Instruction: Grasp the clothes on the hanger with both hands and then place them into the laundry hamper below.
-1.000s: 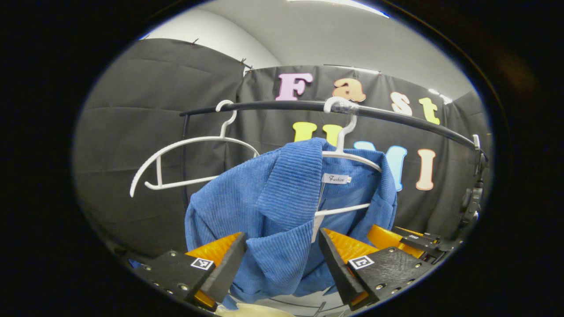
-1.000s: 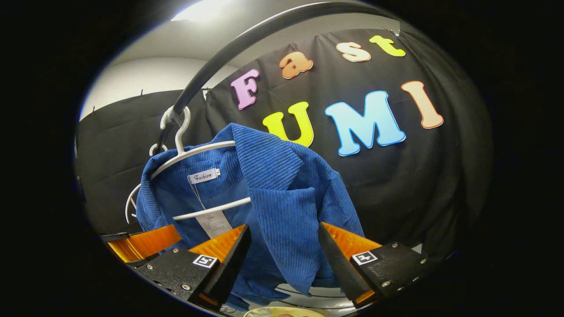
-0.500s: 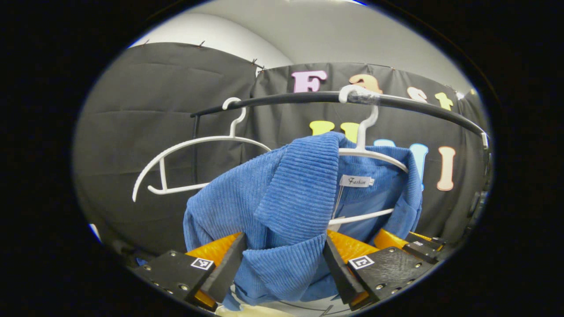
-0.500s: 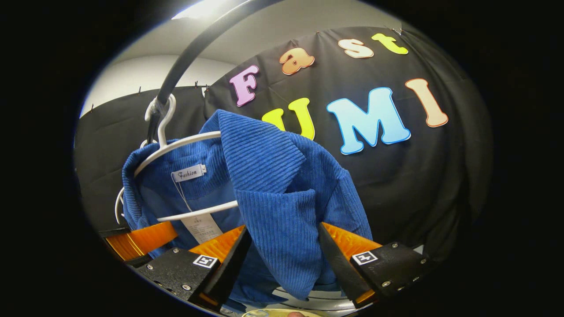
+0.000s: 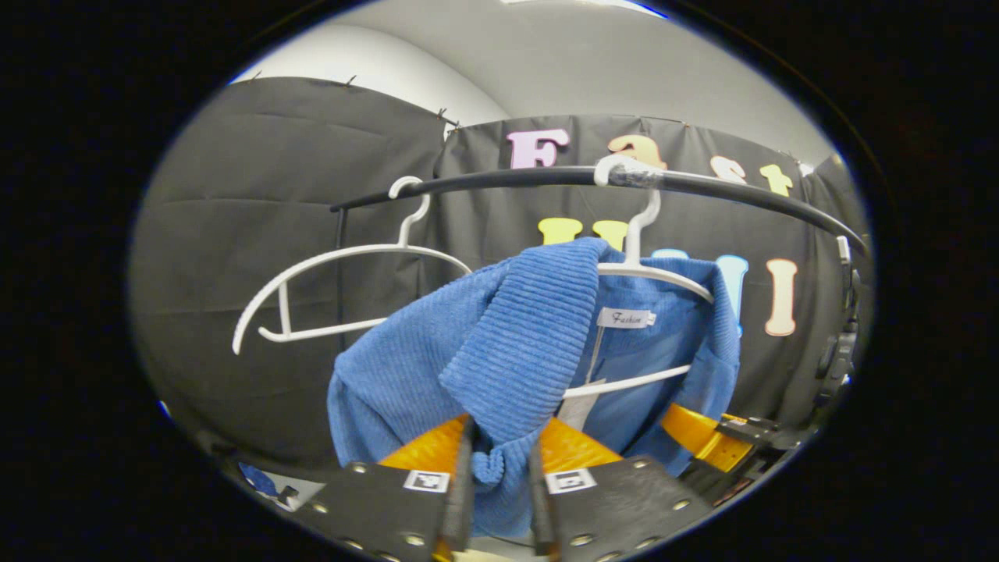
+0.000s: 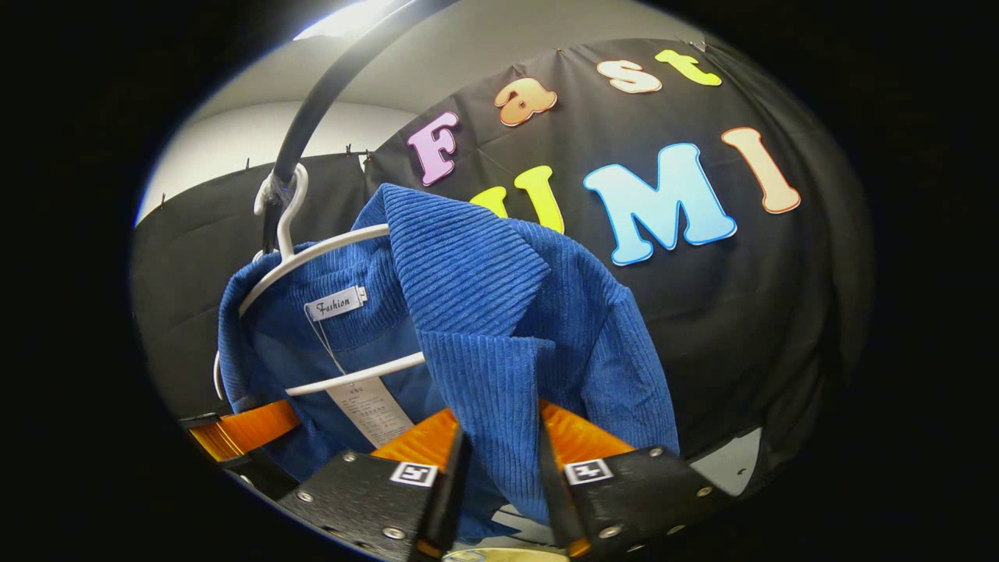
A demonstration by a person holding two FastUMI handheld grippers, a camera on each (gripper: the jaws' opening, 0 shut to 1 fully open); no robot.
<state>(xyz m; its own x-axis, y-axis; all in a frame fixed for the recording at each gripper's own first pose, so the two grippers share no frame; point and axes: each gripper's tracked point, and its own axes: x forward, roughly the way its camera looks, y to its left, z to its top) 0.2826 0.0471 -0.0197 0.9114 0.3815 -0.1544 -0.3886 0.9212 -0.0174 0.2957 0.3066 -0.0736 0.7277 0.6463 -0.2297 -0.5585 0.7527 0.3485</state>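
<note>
Much of the blue corduroy jacket cut off below the fingers, lower hem out of sight in both views; hamper not made out with any certainty. Hangs open-fronted on a white hanger, hooked over a black rail, wide-ribbed lapels folded outward, a small woven tag at the neck and a paper tag dangling inside. Beside it on the same rail, an empty white hanger. Left gripper closed on the jacket's lapel, cloth bunched between both fingers. Right gripper likewise pinching the opposite front edge, fabric pressed between both black fingers. Both pointed upward from beneath, orange fingers of the other gripper visible near the jacket's far side in each view.
</note>
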